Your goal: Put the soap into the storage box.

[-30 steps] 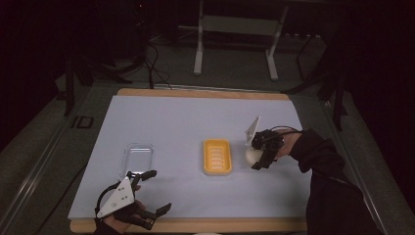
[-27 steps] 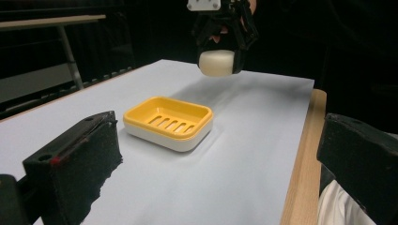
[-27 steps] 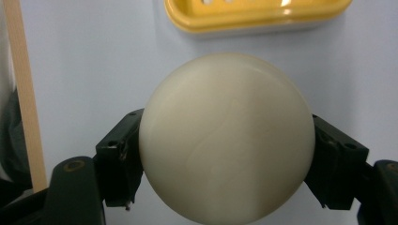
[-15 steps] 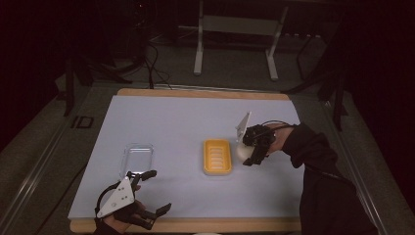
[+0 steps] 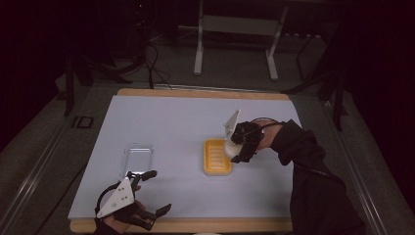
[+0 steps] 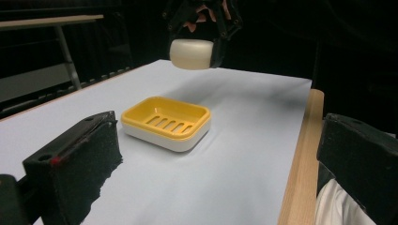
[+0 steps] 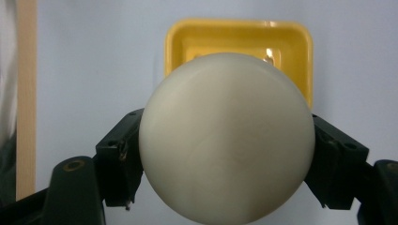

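While hanging above the yellow soap dish (image 5: 217, 156), sits pinched in the right gripper (image 5: 234, 147): a pale rounded soap bar (image 6: 191, 54), jaws pressed against its two sides. Clear of the dish, not touching it, as seen from the left gripper view. Looks lined up over the slotted tray on purpose, probably so a straight lowering drops it flat inside the rim. From the right gripper view, blocks most of the dish, with yellow rim peeking out behind and above it, so roughly centred but maybe a touch toward the near edge. Hard to call exactly.

Down at the near edge of the table (image 5: 161, 122), parked low: left gripper (image 5: 149, 192), jaws spread wide and holding nothing. Seems kept out of the way, pointed toward the dish. Just beyond it, lying flat on the white surface, a clear plastic lid or tray (image 5: 136, 157), well apart from the dish. Maybe a cover for later, can't say.

Slippery-looking rounded shape, so a gentle release once low enough seems smart, otherwise could bounce off the rim.
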Motion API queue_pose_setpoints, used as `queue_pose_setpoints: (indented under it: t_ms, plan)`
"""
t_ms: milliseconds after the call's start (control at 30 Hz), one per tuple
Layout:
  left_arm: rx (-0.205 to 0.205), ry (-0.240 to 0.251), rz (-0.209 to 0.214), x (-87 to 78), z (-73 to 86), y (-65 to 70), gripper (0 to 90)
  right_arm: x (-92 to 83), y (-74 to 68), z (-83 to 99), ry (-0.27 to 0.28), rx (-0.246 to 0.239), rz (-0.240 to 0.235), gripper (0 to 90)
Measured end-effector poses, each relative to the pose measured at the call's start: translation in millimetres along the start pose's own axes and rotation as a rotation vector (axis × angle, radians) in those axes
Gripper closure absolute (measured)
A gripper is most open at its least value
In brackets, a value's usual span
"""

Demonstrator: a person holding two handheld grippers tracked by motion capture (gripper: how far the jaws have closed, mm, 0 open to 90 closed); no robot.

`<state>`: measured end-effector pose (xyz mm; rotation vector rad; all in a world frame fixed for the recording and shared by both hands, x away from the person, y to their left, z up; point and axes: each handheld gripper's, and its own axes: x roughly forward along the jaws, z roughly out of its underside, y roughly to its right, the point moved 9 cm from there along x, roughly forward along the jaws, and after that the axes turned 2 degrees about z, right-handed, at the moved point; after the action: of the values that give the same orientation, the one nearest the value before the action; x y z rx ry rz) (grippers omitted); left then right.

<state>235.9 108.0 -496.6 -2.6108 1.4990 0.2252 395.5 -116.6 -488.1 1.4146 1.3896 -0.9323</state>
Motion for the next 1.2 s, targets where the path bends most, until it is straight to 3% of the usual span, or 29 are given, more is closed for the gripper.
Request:
queue_pose_setpoints:
  t_ms: [600,867,1200]
  plan:
    - [0.000,0.000,0.004,0.1,0.1,0.6,0.1,32.4,4.2,-21.8,0.058,-0.029,0.007,24.5]
    - [0.005,-0.002,0.008,0.2,0.1,1.7,0.1,54.1,8.3,-20.2,0.066,-0.004,-0.003,24.5]
    - [0.008,-0.006,0.012,0.3,0.7,2.4,0.1,83.0,14.9,-8.8,0.001,0.022,-0.003,24.4]
